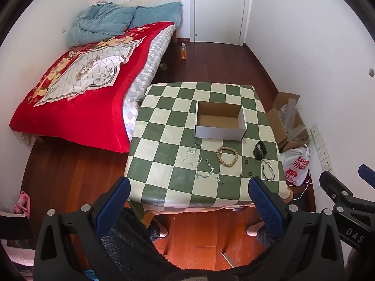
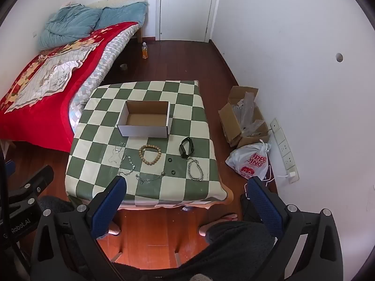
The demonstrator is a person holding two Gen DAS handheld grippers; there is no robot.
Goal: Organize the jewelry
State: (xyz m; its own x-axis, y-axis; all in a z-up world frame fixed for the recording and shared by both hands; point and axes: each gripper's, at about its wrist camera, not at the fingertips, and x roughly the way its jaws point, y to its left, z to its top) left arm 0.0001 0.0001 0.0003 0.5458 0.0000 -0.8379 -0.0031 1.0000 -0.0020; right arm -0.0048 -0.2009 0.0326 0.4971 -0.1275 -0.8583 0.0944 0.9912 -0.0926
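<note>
Currently both the left tongs [image 1: 188,188] and the right tongs [image 2: 187,187] are held wide apart, empty, above the near edge of the table [image 1: 164,126]. Beyond them, chains, a beaded bracelet [image 1: 226,156] and a black band [image 1: 259,150] are laid out near the cardboard box [image 1: 220,133], which sits farther back.
</note>
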